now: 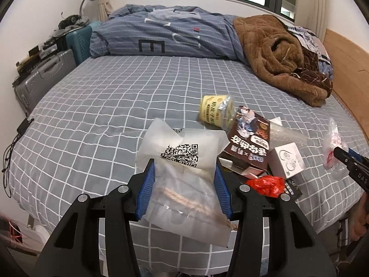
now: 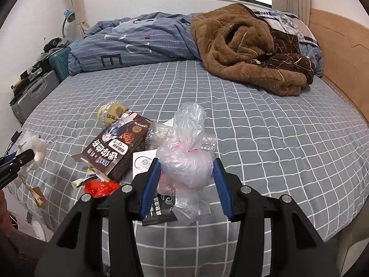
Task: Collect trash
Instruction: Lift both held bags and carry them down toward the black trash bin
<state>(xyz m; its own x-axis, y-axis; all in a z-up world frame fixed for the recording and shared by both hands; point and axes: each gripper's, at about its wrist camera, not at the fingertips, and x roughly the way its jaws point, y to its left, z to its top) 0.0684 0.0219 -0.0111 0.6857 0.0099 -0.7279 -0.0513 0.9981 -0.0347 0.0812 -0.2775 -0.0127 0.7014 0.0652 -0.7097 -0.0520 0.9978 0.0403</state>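
Left gripper (image 1: pixel 184 180) clamps a frosted plastic pouch (image 1: pixel 182 168), right gripper (image 2: pixel 186 180) a crumpled clear bag (image 2: pixel 188 159); beside the brown carton (image 2: pixel 115 147), either slack film could slip free.

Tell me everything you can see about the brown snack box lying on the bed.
The brown snack box looks like printed cardboard, dark brown with white characters, cartoon art and an orange round mark. It lies flat and slightly crushed on the checked bedsheet, its near end flap torn open. A yellow cup sits at its far end; a red wrapper lies beside its open end.

Trash (image 1: pixel 248 138) on checked bed (image 1: pixel 115 106)
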